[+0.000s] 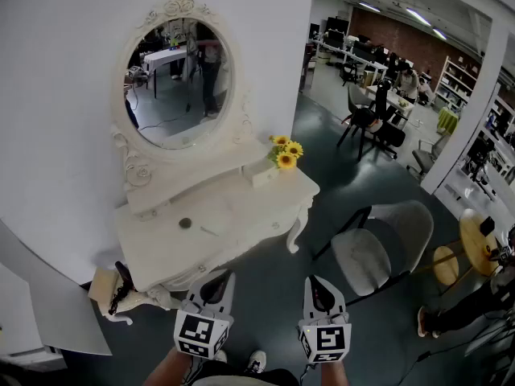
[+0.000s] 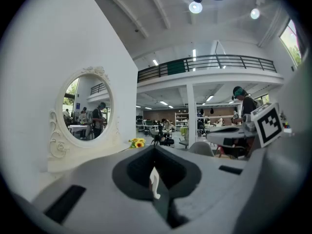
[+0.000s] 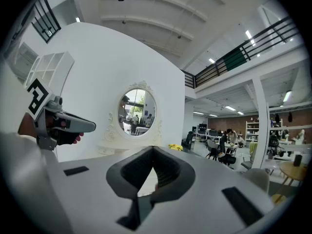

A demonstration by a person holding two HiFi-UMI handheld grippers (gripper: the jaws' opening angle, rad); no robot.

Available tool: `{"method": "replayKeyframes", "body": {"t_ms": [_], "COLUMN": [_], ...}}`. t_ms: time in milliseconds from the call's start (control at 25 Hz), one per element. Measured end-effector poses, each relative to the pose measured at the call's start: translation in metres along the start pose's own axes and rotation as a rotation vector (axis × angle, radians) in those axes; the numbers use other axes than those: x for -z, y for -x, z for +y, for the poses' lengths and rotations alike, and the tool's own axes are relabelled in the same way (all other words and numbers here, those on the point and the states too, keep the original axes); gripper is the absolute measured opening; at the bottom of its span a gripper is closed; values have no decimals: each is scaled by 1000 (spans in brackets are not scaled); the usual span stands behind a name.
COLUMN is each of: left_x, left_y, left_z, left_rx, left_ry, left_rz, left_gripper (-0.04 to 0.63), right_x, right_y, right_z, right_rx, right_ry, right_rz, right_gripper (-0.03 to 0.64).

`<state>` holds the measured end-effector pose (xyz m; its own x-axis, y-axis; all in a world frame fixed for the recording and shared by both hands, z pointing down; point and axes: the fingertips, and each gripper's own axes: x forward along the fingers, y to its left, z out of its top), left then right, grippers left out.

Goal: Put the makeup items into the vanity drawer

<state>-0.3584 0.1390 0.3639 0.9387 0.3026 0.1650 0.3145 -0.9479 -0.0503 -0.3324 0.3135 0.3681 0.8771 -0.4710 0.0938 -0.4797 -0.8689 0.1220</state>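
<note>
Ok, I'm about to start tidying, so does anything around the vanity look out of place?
Nothing spilled or broken. A small round item and a thin stick lie loose on the vanity top, and a tan bag-like thing with a black strap slumps on the floor beside it.

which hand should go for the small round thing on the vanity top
Left, likely: the left tongs sit just in front of the vanity, nearer the round item; the right tongs are out past its right corner. Both are shut, empty.
</note>
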Motion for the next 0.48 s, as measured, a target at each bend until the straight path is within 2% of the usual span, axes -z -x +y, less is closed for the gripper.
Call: {"method": "replayKeyframes", "body": {"t_ms": [480], "left_x": [5], "left_y": [-15], "left_z": [-20], "left_rx": [-16], "left_ry": [6], "left_rz": [8], "left_gripper": [-2], "right_x": [14], "right_y": [2], "right_z": [-18], "right_rx": [-55], "right_ry": [-53], "right_rz": [7], "right_gripper": [8]}}
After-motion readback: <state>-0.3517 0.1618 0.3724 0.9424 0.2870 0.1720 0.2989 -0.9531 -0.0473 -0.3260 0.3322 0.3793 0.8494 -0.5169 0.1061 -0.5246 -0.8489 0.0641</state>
